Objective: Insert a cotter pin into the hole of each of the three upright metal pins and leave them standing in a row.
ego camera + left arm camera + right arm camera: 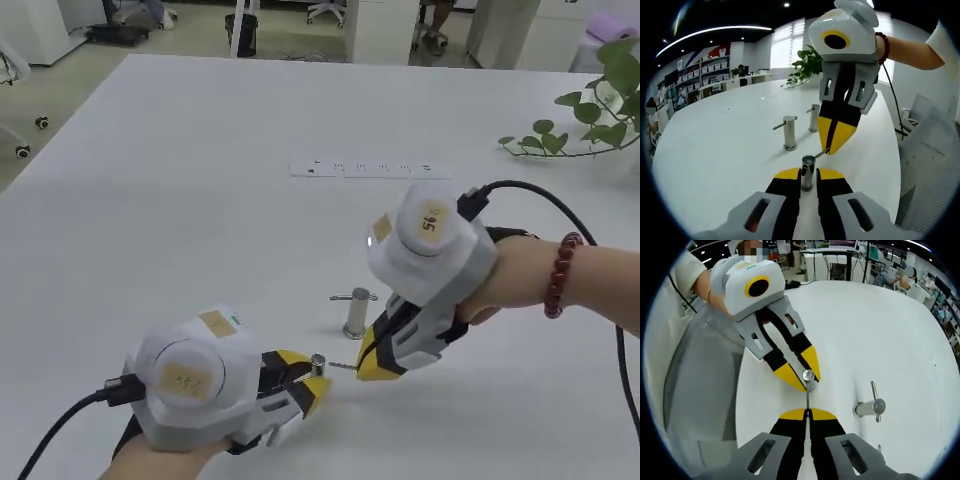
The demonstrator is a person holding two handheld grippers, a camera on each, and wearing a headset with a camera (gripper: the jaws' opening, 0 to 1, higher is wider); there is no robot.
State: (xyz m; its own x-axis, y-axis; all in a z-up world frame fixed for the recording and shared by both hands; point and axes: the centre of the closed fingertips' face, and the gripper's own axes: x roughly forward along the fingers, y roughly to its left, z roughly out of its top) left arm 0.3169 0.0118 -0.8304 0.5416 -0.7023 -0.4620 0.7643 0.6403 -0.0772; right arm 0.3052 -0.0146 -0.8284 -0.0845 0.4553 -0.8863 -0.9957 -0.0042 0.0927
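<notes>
Third insertion in hand: left gripper (809,176) fingers clamp the smooth steel pin (808,163). The right gripper (833,148), at 1 o'clock, pinches the thin wire cotter pin (821,152), tip at the pin's top (needs hole alignment, then a straight push). The near finished pin (789,132) and far finished pin (814,118) stand at 11–12 o'clock on the matte white tabletop (715,150).

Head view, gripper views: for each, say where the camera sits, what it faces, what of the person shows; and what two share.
Head view: on the headset, looking down at the table; a braceleted forearm shows.
Left gripper view: on the left gripper, facing the right gripper; a wrist shows.
Right gripper view: on the right gripper, facing the left gripper; the torso shows.
Both gripper views share the metal pin.
</notes>
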